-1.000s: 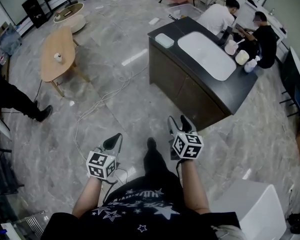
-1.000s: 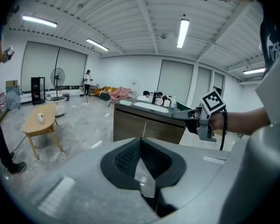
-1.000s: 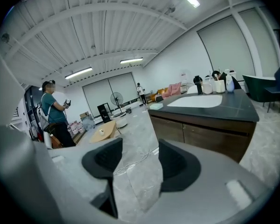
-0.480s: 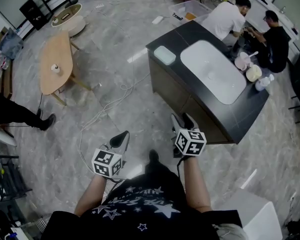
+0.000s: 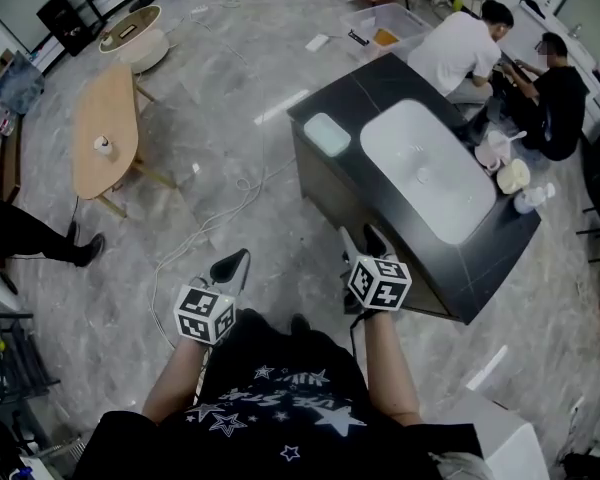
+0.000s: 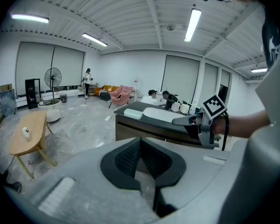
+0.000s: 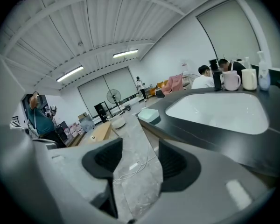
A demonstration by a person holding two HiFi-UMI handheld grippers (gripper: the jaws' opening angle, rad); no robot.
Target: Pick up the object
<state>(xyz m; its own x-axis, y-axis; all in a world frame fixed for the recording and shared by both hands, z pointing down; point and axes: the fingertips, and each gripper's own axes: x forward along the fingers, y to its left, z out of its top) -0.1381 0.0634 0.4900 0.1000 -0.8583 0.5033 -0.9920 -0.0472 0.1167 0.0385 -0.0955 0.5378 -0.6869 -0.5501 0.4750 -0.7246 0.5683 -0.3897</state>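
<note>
A pale green box (image 5: 327, 133) lies on the near corner of a dark counter (image 5: 380, 83), beside a white sink basin (image 5: 425, 168). My right gripper (image 5: 363, 240) hovers at the counter's front edge, short of the box, open with only floor showing between its pads. In the right gripper view (image 7: 140, 144) the box (image 7: 149, 115) lies ahead and slightly right. My left gripper (image 5: 232, 265) hangs over the floor left of the counter, its pads meeting, nothing held. The left gripper view (image 6: 140, 141) shows the box (image 6: 133, 113) on the counter and the right gripper (image 6: 196, 120) beyond.
Two people (image 5: 460, 43) sit at the counter's far side near mugs and jugs (image 5: 510, 173). An oval wooden table (image 5: 105, 128) stands at left, a white cable (image 5: 210, 218) trails over the floor, a person's leg (image 5: 30, 233) is at far left, and a white bin (image 5: 510, 428) stands at lower right.
The person has walked toward the dark counter, which now sits closer to the right gripper. Both grippers keep the same pose and jaw state.
</note>
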